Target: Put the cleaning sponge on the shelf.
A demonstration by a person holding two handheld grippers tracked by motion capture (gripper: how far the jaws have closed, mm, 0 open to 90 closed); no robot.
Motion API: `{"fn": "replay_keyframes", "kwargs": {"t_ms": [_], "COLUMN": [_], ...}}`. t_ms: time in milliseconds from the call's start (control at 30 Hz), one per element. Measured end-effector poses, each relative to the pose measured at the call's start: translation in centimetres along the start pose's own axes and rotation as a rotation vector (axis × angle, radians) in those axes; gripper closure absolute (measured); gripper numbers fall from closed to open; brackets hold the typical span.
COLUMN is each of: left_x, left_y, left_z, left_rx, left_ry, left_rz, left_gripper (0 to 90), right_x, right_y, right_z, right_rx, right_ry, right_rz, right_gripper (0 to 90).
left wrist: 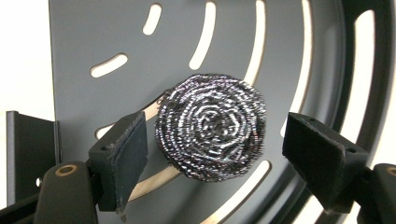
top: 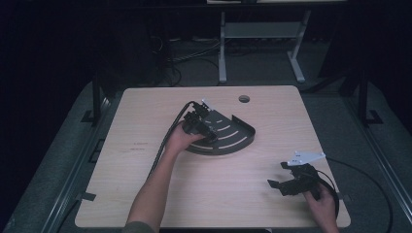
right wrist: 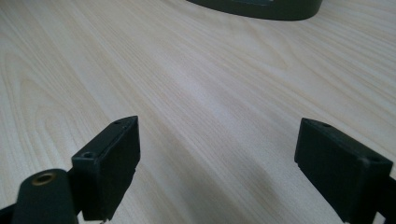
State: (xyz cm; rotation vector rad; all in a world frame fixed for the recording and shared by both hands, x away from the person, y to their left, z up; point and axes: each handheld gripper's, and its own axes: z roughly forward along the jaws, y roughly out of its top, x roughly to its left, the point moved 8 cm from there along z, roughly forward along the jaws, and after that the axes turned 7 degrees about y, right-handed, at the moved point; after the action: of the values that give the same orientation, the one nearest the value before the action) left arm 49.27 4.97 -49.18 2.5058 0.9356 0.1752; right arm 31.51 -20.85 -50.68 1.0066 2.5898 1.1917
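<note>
steel scourer (left wrist: 211,126) partly hides tray (left wrist: 93,37) slots

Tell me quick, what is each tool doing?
Left tool: open, steel scourer between its jaws on the dark tray, not gripped.
Right tool: open, holding nothing, over the table.

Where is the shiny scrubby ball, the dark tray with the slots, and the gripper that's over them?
steel wool scourer (left wrist: 211,127), left gripper view, centre of its coil.
slotted corner shelf (left wrist: 93,32), left gripper view, bare dark floor.
left gripper (left wrist: 215,149), left gripper view, midway between its open fingertips.
</note>
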Motion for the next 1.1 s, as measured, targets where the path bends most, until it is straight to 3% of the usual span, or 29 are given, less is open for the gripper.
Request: {"fn": "replay_keyframes", "kwargs": {"t_ms": [233,333,633,1100], "left_x": [-0.5,-0.5,-0.3,-1.2], "left_y": [-0.3,-0.5,-1.5,-2.8], "left_z": [-0.5,-0.8,-2.4,-4.5], "left_rx": [-0.002,-0.008,-0.024,-0.054], "left_ry": [0.001,-0.002,0.014,0.003], "left_rz": [0.014,0.003,0.007,0.009], "left_gripper": [21.7,21.6,21.1,20.9], "right_x": [0.2,0.3,0.3,0.4], "right_y": [0.1,0.1,0.0,0.0], "right_z": [0.2,0.2,0.2,0.3], "right_rx": [0.004,0.007,0.008,0.011], "right_ry": [0.004,0.003,0.003,0.002], "right_rz": [-0.007,-0.005,-0.002,-0.007], "right_gripper": [13.8,13.8,13.9,13.8]}}
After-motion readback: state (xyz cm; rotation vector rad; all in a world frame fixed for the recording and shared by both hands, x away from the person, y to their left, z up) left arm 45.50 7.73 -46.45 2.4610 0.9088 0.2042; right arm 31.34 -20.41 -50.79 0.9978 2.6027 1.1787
